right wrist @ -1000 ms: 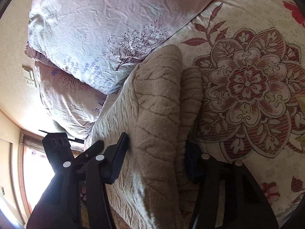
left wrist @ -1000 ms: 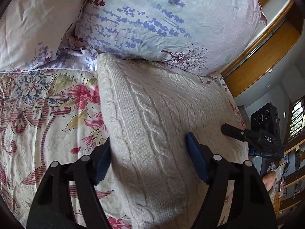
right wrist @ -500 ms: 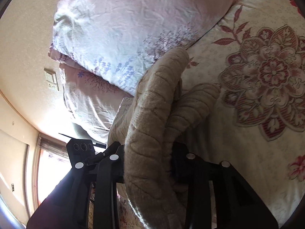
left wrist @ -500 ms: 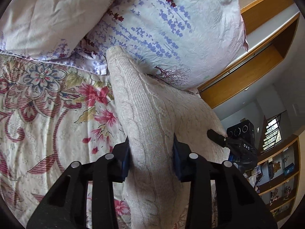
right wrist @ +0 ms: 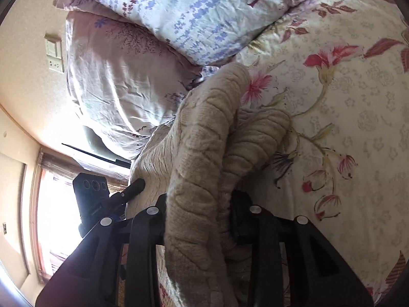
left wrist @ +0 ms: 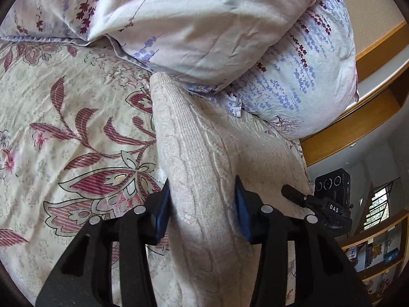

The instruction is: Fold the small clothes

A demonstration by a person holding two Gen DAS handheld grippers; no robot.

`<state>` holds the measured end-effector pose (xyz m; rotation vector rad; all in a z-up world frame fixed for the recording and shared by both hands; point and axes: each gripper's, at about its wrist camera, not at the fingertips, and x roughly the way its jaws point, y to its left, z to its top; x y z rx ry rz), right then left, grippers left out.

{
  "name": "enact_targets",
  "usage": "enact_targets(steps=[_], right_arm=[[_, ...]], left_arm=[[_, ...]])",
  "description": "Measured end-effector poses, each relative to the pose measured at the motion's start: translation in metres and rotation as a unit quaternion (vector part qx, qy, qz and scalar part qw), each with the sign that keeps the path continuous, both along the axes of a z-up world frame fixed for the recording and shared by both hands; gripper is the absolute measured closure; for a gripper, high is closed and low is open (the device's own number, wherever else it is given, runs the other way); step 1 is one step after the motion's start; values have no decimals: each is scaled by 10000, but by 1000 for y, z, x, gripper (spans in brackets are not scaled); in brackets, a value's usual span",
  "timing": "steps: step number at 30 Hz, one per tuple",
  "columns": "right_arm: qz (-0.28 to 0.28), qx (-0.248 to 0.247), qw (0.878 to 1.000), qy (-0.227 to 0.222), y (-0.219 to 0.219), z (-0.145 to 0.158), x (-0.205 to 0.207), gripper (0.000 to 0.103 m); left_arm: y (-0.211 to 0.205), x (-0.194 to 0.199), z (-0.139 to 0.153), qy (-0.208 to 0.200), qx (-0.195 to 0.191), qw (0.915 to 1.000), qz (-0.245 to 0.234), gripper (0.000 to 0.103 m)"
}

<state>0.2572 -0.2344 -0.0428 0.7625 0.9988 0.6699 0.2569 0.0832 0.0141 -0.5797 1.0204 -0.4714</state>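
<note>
Left wrist: your left gripper (left wrist: 202, 204) is clamped on the near edge of the cable-knit sweater (left wrist: 194, 153), blue pads (left wrist: 161, 212) pressed into the knit on both sides. A second ago those jaws were wide apart over flat fabric; now they're nearly closed and the edge is bunched into a raised ridge running toward the pillows (left wrist: 217, 25). The rest of the sweater lies on the floral bedspread (left wrist: 64, 128), far end touching the lower pillow. Your other gripper shows at the right, on the same garment.

Right wrist: your right gripper (right wrist: 199, 217) has gone from open to pinched on the sweater (right wrist: 204, 140) too, holding two thick rolls of knit, probably body plus a folded sleeve. Fabric rises from the bedspread (right wrist: 345, 102) toward the camera. Left gripper (right wrist: 127, 192) visible at the lower left against the same edge.

Read: both corners secured and lifted, so the grasp step is done. Next is likely carrying this edge over toward the pillow end. Watch the thick right-side bunch; it could slip unevenly.
</note>
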Motion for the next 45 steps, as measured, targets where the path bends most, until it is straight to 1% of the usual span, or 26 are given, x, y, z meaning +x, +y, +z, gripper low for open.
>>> enact_targets(steps=[2, 3, 4, 5, 6, 8, 10, 12, 14, 15, 17, 18, 19, 21, 23, 26, 29, 33, 35, 36, 37, 39, 41, 43, 44, 45], right_arm=[[-83, -76, 9999, 101, -1, -6, 0, 68], [-82, -138, 9998, 125, -1, -2, 5, 66], [-77, -242, 9995, 160, 0, -1, 4, 60], [-54, -389, 9991, 181, 1, 2, 3, 49], [-40, -541, 9984, 154, 0, 8, 0, 46], [-212, -774, 9967, -85, -10, 27, -8, 46], [-506, -710, 9956, -346, -27, 40, -9, 46], [-709, -485, 9956, -363, -36, 48, -2, 46], [-694, -352, 9964, -323, -34, 49, 11, 47], [-674, -337, 9968, -275, -29, 50, 21, 49], [-616, -237, 9977, -121, -23, 44, 29, 66], [-619, -187, 9979, -35, -21, 40, 35, 71], [-637, -182, 9978, -30, -18, 39, 38, 89], [-778, -252, 9964, -236, -17, 42, 39, 93], [-949, -454, 9938, -371, -24, 47, 32, 94], [-1073, -693, 9917, -166, -28, 38, 30, 95], [-1163, -733, 9905, 86, -31, 18, 35, 94], [-1015, -636, 9927, -135, -31, 28, 27, 92], [-942, -595, 9934, -277, -36, 40, 13, 75], [-899, -556, 9937, -376, -39, 46, 3, 70], [-872, -545, 9935, -485, -43, 50, -8, 66], [-766, -512, 9941, -578, -45, 56, -26, 66], [-634, -430, 9957, -513, -45, 53, -35, 66], [-548, -443, 9966, -423, -39, 50, -38, 66], [-502, -507, 9966, -402, -33, 50, -37, 73], [-472, -610, 9962, -415, -29, 48, -36, 85]], left_arm=[[-2, 3, -6, 60, 91, 9999, 117, 38], [-2, 2, -6, 14, 110, 9998, 155, 36], [-3, 1, -4, -6, 223, 9996, 164, 34], [-1, -3, 0, -64, 395, 9990, 202, 31], [0, -8, 8, -216, 575, 9978, 257, 31], [4, -26, 28, -755, 1129, 9897, 451, 29], [0, -47, 49, -1328, 1649, 9759, 530, 24], [-12, -66, 63, -1755, 1879, 9656, 394, 21], [-31, -78, 70, -2024, 2033, 9579, 125, 18], [-43, -81, 72, -2097, 2125, 9544, -11, 16], [-64, -82, 69, -2142, 2318, 9486, -242, 16], [-71, -80, 66, -2123, 2404, 9466, -321, 16], [-77, -77, 62, -2061, 2496, 9454, -371, 16], [-83, -71, 53, -1861, 2578, 9470, -463, 16], [-85, -69, 47, -1850, 2686, 9441, -479, 16], [-87, -68, 43, -1830, 2846, 9393, -571, 16], [-89, -65, 38, -1803, 2940, 9367, -608, 16], [-80, -73, 47, -1959, 2808, 9377, -591, 15], [-66, -86, 59, -2183, 2659, 9374, -533, 11], [-58, -93, 64, -2308, 2652, 9350, -459, 6], [-51, -100, 68, -2408, 2642, 9331, -384, 5], [-37, -110, 69, -2442, 2580, 9342, -332, 4], [-29, -116, 65, -2355, 2584, 9364, -292, 4], [-27, -119, 61, -2307, 2661, 9355, -294, 4], [-28, -120, 58, -2285, 2708, 9346, -305, 4], [-29, -122, 56, -2272, 2750, 9337, -320, 4]])
